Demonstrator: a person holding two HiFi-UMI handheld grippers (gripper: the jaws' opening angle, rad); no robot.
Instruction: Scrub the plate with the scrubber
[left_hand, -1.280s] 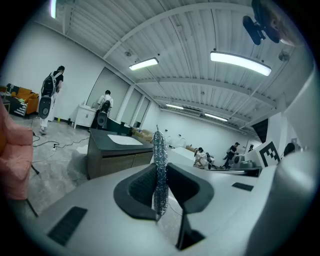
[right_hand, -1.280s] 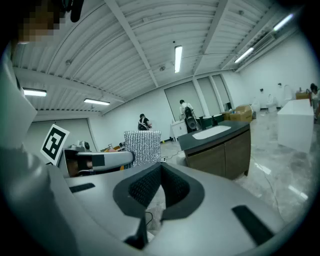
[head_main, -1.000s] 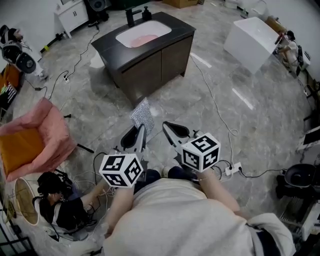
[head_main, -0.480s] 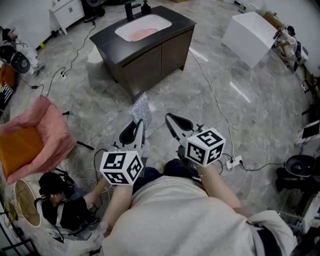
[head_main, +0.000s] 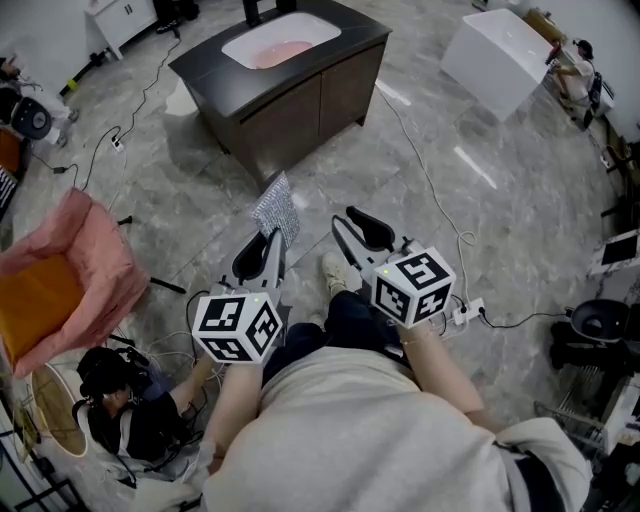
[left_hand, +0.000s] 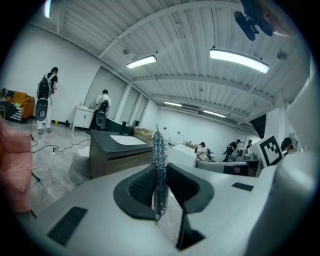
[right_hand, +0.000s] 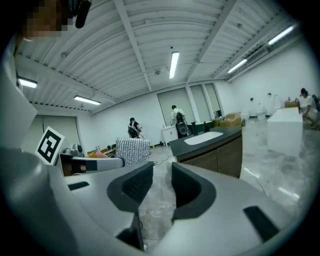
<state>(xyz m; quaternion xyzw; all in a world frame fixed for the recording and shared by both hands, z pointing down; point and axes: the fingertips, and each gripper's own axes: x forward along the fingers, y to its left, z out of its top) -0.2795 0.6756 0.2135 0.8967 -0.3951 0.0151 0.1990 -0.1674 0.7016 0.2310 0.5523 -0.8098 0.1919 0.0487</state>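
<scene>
My left gripper (head_main: 268, 245) is shut on a flat silvery mesh scrubber (head_main: 276, 208), which stands upright between its pads (left_hand: 159, 150). To its right my right gripper (head_main: 352, 225) is held at the same height; its jaws are opening and nothing is between them (right_hand: 161, 182). Both are held over the floor, well short of the dark sink cabinet (head_main: 300, 95). A pink item that looks like the plate (head_main: 278, 52) lies in its white basin. The right gripper view also shows the scrubber (right_hand: 132, 150) at left and the cabinet (right_hand: 215, 147) ahead.
A pink chair (head_main: 60, 280) stands at the left. A white box (head_main: 495, 60) sits at the far right. Cables and a power strip (head_main: 465, 312) lie on the grey floor. Black equipment (head_main: 600, 335) stands at the right edge. People stand far back (left_hand: 46, 97).
The right gripper's jaws have gone from closed together to apart. The view has shifted so the cabinet sits higher in frame. The left gripper still holds the scrubber.
</scene>
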